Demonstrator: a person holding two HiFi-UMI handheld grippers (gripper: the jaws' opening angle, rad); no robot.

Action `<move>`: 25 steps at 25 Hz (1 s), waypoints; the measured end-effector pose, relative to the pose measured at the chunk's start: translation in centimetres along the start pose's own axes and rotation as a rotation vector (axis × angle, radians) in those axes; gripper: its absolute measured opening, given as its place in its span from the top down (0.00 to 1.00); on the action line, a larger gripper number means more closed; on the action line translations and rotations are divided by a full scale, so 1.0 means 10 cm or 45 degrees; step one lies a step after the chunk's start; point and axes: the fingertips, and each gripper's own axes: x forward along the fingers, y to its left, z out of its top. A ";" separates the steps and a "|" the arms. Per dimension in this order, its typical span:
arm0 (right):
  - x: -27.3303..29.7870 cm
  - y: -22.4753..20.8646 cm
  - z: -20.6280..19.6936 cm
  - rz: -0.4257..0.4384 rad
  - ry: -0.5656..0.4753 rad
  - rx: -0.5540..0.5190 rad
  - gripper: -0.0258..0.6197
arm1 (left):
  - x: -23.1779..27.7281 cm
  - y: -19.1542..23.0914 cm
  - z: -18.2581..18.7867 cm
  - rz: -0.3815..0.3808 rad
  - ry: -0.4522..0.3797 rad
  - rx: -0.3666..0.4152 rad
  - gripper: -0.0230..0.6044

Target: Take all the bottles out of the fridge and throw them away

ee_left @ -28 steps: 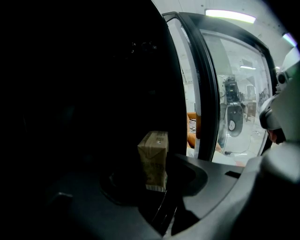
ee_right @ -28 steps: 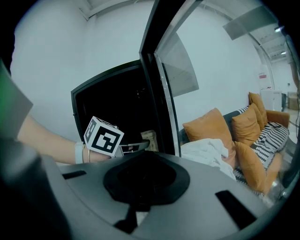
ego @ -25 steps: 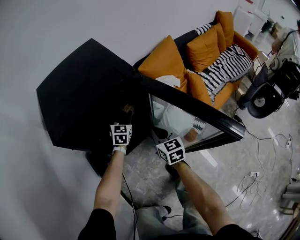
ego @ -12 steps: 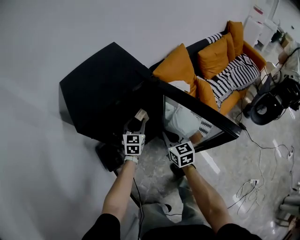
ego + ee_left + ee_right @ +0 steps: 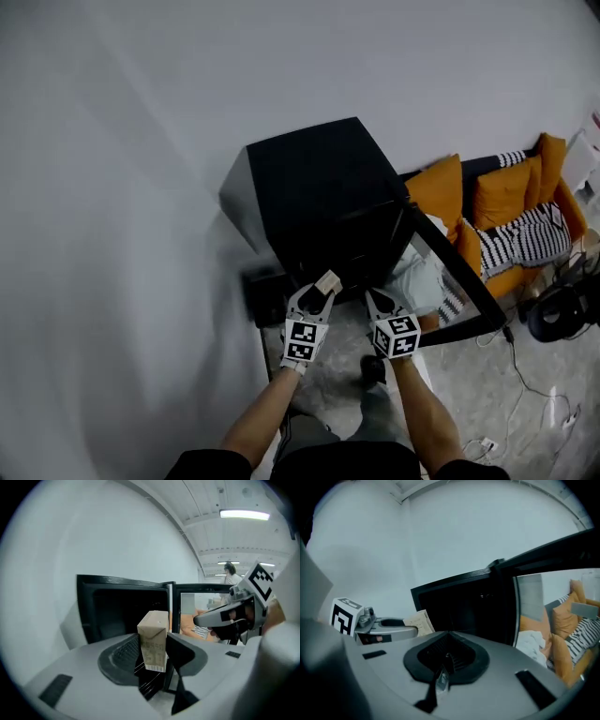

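A small brown drink carton (image 5: 153, 639) stands upright between the pads of my left gripper (image 5: 152, 652), which is shut on it. In the head view the carton (image 5: 327, 281) shows at the tip of the left gripper (image 5: 322, 289), in front of the black fridge (image 5: 319, 197). The fridge's glass door (image 5: 448, 286) stands swung open to the right. My right gripper (image 5: 443, 667) is shut with nothing in it; it is level with the left gripper (image 5: 393, 627) and just to its right (image 5: 375, 300). The fridge's inside (image 5: 122, 606) is dark, and no bottle shows in it.
An orange sofa (image 5: 506, 202) with striped cushions stands behind the open door. A white wall (image 5: 141, 141) runs behind and left of the fridge. Cables (image 5: 539, 398) lie on the marbled floor at the right. A person (image 5: 230, 572) stands far off.
Both grippers have drawn back and risen from the fridge opening, the left one keeping the carton. The head view has swung, so the fridge now sits at the middle.
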 end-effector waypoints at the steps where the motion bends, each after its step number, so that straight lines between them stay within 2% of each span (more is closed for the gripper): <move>1: 0.10 0.15 0.03 0.046 0.014 -0.025 0.95 | -0.15 0.12 -0.01 0.045 -0.002 -0.024 0.68; 8: 0.82 1.48 0.14 0.426 0.083 -0.181 0.95 | -1.29 0.95 -0.21 0.422 0.001 -0.131 0.68; 13: 1.02 2.20 0.09 0.597 0.118 -0.253 0.95 | -1.94 1.32 -0.48 0.616 0.041 -0.186 0.68; 16: 1.07 2.39 0.01 0.656 0.147 -0.282 0.95 | -2.12 1.39 -0.62 0.681 0.052 -0.222 0.68; 25: 1.46 2.53 -0.27 0.704 0.191 -0.351 0.95 | -2.07 1.65 -1.15 0.740 0.050 -0.299 0.68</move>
